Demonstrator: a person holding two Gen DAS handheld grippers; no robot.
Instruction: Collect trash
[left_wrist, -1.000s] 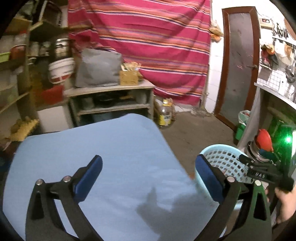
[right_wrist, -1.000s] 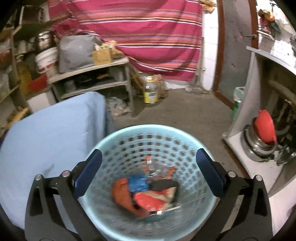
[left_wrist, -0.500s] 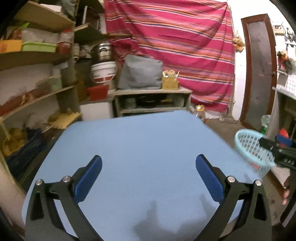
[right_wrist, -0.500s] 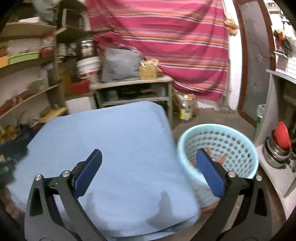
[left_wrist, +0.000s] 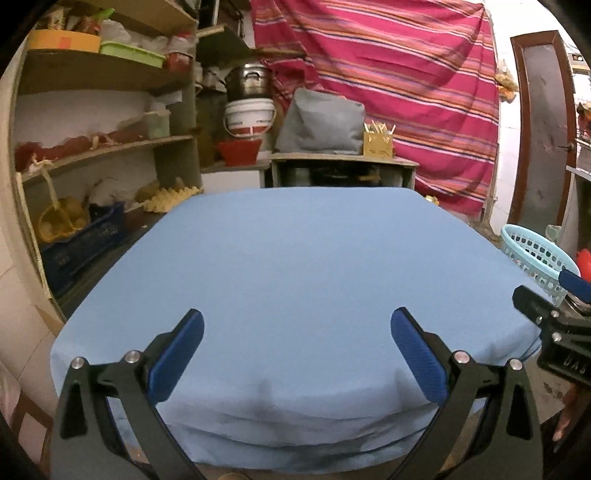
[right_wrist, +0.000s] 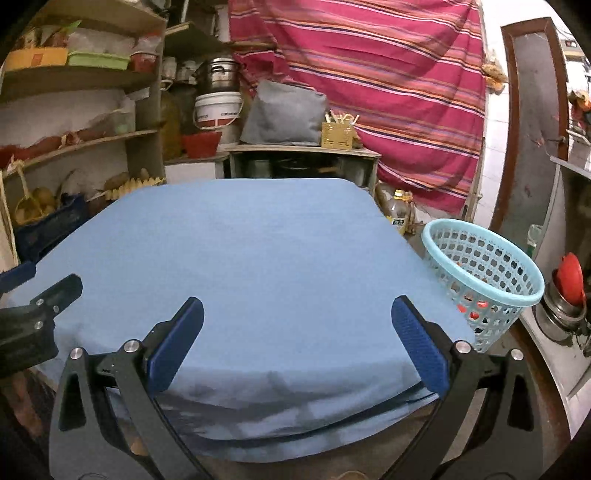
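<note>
Left tool (left_wrist: 295, 354): hovering with jaws spread wide, gripping nothing.
Desk (left_wrist: 295, 258): lying ahead under a blue cloth.
Basket (left_wrist: 535, 258): standing beyond the desk, to the tool's right.
Right tool (left_wrist: 554, 317): poking in at the right.

There is one surface (right_wrist: 258, 266), covered by one blue cloth (left_wrist: 295, 266). Two grippers are in view, the left gripper (left_wrist: 295, 352) and the right gripper (right_wrist: 297, 345), each with two blue-padded fingers (right_wrist: 419, 349) spread wide apart. One light blue basket (right_wrist: 484, 295) stands on the floor beside the surface; the bits of red trash (right_wrist: 476, 306) seen through its holes are too hidden to count. Behind are one striped curtain (right_wrist: 388, 92), one door (right_wrist: 532, 122), one white bucket (right_wrist: 218, 110), one metal pot (right_wrist: 219, 75), one red tub (right_wrist: 201, 144), one grey bag (right_wrist: 284, 114) and one yellow bottle (right_wrist: 399, 218).
</note>
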